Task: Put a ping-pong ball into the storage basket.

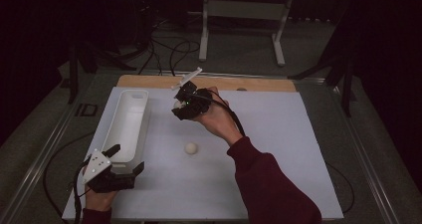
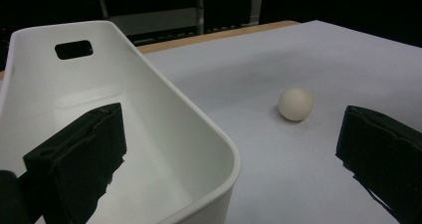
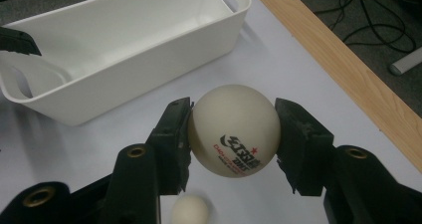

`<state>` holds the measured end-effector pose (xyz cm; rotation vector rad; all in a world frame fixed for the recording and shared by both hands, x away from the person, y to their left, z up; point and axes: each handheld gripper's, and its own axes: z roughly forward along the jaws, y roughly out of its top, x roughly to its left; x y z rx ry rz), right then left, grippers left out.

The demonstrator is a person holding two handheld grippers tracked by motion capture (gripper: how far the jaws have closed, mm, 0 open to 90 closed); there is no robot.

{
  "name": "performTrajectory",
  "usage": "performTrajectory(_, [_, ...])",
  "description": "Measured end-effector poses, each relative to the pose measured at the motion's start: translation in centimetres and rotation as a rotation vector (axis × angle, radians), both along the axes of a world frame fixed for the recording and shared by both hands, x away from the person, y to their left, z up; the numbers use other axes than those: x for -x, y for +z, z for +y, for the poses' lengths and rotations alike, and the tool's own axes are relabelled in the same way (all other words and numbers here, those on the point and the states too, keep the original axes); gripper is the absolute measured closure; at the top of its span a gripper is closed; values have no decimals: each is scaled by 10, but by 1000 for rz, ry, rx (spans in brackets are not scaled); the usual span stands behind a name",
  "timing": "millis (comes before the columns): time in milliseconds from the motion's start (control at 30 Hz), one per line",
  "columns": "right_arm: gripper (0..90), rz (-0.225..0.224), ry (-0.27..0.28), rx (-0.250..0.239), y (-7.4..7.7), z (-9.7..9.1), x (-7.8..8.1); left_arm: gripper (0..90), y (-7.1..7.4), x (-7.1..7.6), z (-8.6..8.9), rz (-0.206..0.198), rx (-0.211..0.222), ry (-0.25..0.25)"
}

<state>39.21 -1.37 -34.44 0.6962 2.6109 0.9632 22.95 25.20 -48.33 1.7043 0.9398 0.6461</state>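
Observation:
My right gripper (image 3: 234, 134) is shut on a cream table-tennis ball (image 3: 234, 129) with red and black print, held above the white sheet. In the high view this gripper (image 1: 180, 103) hovers just right of the far end of the long white tray (image 1: 127, 129). A second cream ball (image 1: 191, 148) lies loose on the sheet; it also appears below the held one as ball (image 3: 191, 211). My left gripper (image 1: 126, 159) is open at the tray's near end. Its one jaw is inside the tray (image 2: 149, 99) and the other over the sheet, with the loose ball (image 2: 296, 103) beyond.
The white sheet (image 1: 278, 149) covers a wooden tabletop whose bare edge (image 1: 259, 83) shows at the far side. Beyond the table are cables and a white stand (image 1: 241, 15) on the floor. The person's dark red sleeve (image 1: 268, 184) crosses the near right part.

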Motion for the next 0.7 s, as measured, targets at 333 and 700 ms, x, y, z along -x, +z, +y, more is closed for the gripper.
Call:
performTrajectory(333, [506, 3, 11, -8, -1, 5, 0, 0, 0, 0, 0, 0, 2, -2])
performTrajectory(700, [505, 12, 20, -10, -1, 10, 1, 0, 0, 0, 0, 3, 8, -9])
